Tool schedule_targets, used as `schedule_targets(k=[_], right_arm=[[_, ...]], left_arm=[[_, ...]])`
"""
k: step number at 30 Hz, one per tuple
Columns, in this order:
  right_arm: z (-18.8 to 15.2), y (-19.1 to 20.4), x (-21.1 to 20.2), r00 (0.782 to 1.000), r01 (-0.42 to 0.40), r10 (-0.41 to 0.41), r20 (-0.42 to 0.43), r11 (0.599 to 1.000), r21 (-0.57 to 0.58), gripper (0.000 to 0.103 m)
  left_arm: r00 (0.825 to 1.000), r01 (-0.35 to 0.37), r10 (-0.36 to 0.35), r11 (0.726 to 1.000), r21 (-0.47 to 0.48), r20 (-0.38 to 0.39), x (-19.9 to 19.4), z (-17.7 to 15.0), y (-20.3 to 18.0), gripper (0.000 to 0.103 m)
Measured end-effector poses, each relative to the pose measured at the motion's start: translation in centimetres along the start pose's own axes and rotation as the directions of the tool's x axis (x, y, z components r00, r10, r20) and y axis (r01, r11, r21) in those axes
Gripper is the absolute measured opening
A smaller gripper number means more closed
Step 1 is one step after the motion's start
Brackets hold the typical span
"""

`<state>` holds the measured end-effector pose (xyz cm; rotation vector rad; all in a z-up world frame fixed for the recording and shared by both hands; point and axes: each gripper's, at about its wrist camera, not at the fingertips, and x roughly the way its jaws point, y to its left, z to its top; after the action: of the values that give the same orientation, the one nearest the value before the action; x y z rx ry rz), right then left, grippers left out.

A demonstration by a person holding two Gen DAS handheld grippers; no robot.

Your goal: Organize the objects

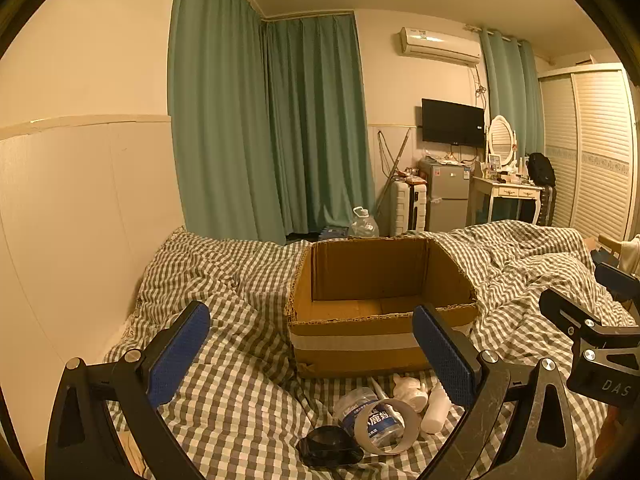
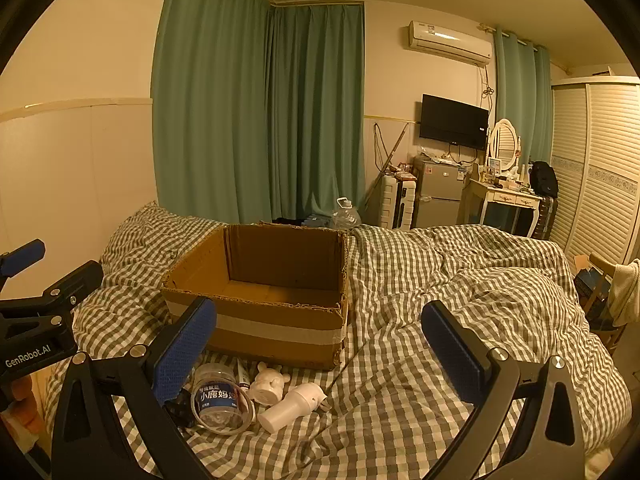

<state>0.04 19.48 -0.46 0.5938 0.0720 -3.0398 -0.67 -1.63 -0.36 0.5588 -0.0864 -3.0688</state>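
Observation:
An open, empty cardboard box (image 1: 360, 344) sits on the checked bedspread; it also shows in the right wrist view (image 2: 276, 330). In front of it lie a clear jar with a blue label (image 1: 370, 416) (image 2: 216, 398), a tape roll (image 1: 402, 408), a black object (image 1: 330, 446), a white figurine (image 2: 269, 386) and a white bottle (image 2: 290, 406). My left gripper (image 1: 316, 356) is open and empty above these objects. My right gripper (image 2: 320, 352) is open and empty, just right of them.
The checked bedspread (image 2: 440, 280) is rumpled around the box. A wall (image 1: 80, 200) runs along the left. Beyond the bed stand green curtains (image 1: 312, 120), a water jug (image 1: 362, 224), a small fridge (image 1: 446, 196) and a dressing table (image 1: 504, 192).

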Motion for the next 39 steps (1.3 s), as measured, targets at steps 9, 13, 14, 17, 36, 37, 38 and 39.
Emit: schedule_targets(k=[9,13,14,17,36,37,38,39], right_arm=[[-0.18,-0.03,0.09,1.000,-0.008,0.008,-0.002,1.000,-0.002,0.103],[-0.31,0.00,0.14,1.000,-0.006,0.006,-0.002,1.000,-0.003,0.103],[-0.31,0.01,0.14,1.000,-0.006,0.006,-0.003,1.000,-0.003,0.103],[-0.37,0.04,0.13,1.000,-0.005,0.005,-0.003,1.000,-0.003,0.103],[-0.42,-0.06,0.24,1.000,0.006,-0.006,-0.013,1.000,-0.007,0.103],[-0.39,-0.04,0.25,1.000,0.005,-0.005,-0.014,1.000,-0.006,0.103],[-0.36,-0.02,0.23,1.000,0.003,-0.004,-0.014,1.000,-0.005,0.103],[-0.39,-0.02,0.24,1.000,0.003,-0.003,-0.013,1.000,-0.004,0.103]], left_arm=[[1.000,0.005,-0.005,1.000,0.000,-0.004,0.09,-0.06,-0.02,0.103],[1.000,0.006,-0.006,1.000,-0.001,-0.003,0.04,-0.09,-0.06,0.103],[1.000,0.006,-0.006,1.000,0.000,-0.003,0.03,-0.08,-0.07,0.103],[1.000,0.006,-0.006,1.000,0.000,-0.003,0.05,-0.11,-0.06,0.103],[1.000,0.010,-0.010,1.000,0.003,-0.007,-0.01,-0.26,-0.11,0.103],[1.000,0.011,-0.011,1.000,0.003,-0.007,-0.01,-0.27,-0.11,0.103],[1.000,0.010,-0.010,1.000,0.003,-0.007,-0.02,-0.28,-0.11,0.103],[1.000,0.010,-0.010,1.000,0.003,-0.007,-0.01,-0.32,-0.11,0.103]])
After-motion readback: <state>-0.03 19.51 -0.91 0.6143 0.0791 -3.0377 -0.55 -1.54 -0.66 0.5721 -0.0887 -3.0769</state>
